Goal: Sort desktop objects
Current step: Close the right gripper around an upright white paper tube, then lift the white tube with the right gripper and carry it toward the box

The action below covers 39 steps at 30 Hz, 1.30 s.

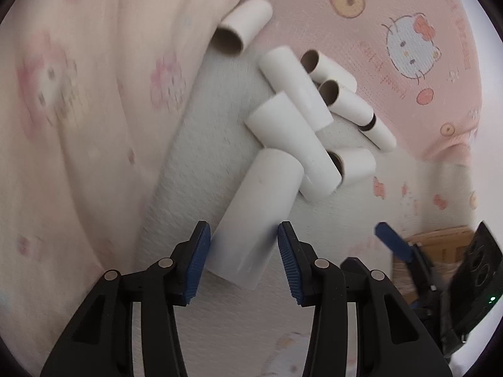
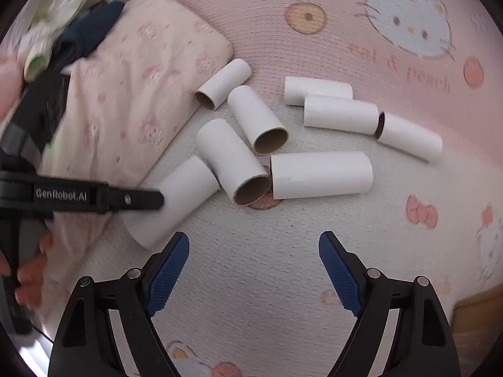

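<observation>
- Writing: "GenRobot.AI" reads on the left gripper [image 2: 157, 199] body in the right wrist view; the pink cartoon-cat cover [image 2: 393, 72] reads "eat a peach", blurred.
- Task items: eight white cardboard tubes [image 2: 320, 174] lie loosely clustered on the cover beside a pink pillow [image 2: 141, 94]; their open ends show brown insides.
- Left gripper [image 1: 243, 245]: blue pads flank the nearest tube [image 1: 251, 216], touching or nearly; contact cannot be confirmed.
- Right gripper [image 2: 254, 270]: jaws spread wide, nothing between them, short of the tubes.
</observation>
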Tool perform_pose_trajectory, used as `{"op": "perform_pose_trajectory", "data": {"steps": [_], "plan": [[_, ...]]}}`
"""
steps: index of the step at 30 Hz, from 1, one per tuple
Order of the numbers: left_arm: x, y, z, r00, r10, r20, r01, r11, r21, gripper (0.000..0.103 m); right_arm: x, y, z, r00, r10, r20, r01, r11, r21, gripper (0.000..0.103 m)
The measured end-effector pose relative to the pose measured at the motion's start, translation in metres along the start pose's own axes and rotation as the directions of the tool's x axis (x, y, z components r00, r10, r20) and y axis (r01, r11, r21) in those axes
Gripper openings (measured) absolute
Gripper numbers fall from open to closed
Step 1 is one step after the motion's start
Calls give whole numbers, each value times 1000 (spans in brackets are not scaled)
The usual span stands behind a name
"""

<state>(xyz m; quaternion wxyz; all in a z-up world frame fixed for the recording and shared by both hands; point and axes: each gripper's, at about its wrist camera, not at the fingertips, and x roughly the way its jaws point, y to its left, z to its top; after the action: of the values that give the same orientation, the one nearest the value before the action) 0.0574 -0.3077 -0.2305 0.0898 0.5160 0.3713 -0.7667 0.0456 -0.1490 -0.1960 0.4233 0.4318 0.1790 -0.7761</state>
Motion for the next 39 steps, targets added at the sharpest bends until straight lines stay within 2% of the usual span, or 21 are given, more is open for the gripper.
{"op": "perform_pose_trajectory", "data": {"steps": [4, 8, 9, 11, 13, 17, 21, 24, 27, 30, 33, 35, 39], "plan": [[9, -8, -12, 999, -46, -22, 45, 998, -43, 48, -3, 0, -5, 999, 48, 14, -48, 999, -6, 83], [17, -21, -25, 996, -84, -26, 82, 995, -59, 47, 2, 4, -16, 997, 73, -16, -73, 997, -17, 83], [17, -26, -27, 998, -68, -5, 68, 996, -51, 46, 3, 4, -18, 997, 77, -19, -77, 997, -18, 82], [14, -29, -29, 998, -61, 24, 62, 997, -46, 46, 4, 4, -22, 996, 82, -20, -83, 996, -18, 72], [9, -27, -29, 996, -75, 52, 79, 995, -69, 46, 7, 2, -23, 993, 110, -32, -110, 994, -6, 68], [4, -15, -21, 993, -98, 71, 107, 985, -134, 46, 9, 1, -21, 990, 139, -35, -139, 990, 1, 67], [10, 4, -9, 987, -143, 80, 157, 964, -216, 46, 8, 6, -17, 988, 153, -30, -154, 988, -24, 67], [19, 12, -7, 977, -193, 93, 211, 936, -281, 41, 11, 11, -16, 987, 156, -41, -158, 987, -36, 67], [20, 4, -11, 978, -175, 114, 199, 947, -251, 41, 12, 12, -17, 988, 150, -43, -153, 987, -53, 66], [21, -6, -13, 981, -163, 108, 183, 958, -219, 41, 14, 10, -18, 982, 184, -53, -186, 982, -35, 60], [26, -12, -21, 980, -177, 95, 194, 957, -215, 41, 15, 11, -19, 980, 184, -76, -187, 982, -38, 52], [26, -12, -28, 978, -188, 86, 202, 957, -209, 41, 15, 11, -21, 979, 179, -95, -184, 982, -48, 43], [30, -26, -35, 982, -180, 62, 187, 970, -156, 41, 13, 1, -26, 974, 184, -136, -185, 983, 3, 43]]}}
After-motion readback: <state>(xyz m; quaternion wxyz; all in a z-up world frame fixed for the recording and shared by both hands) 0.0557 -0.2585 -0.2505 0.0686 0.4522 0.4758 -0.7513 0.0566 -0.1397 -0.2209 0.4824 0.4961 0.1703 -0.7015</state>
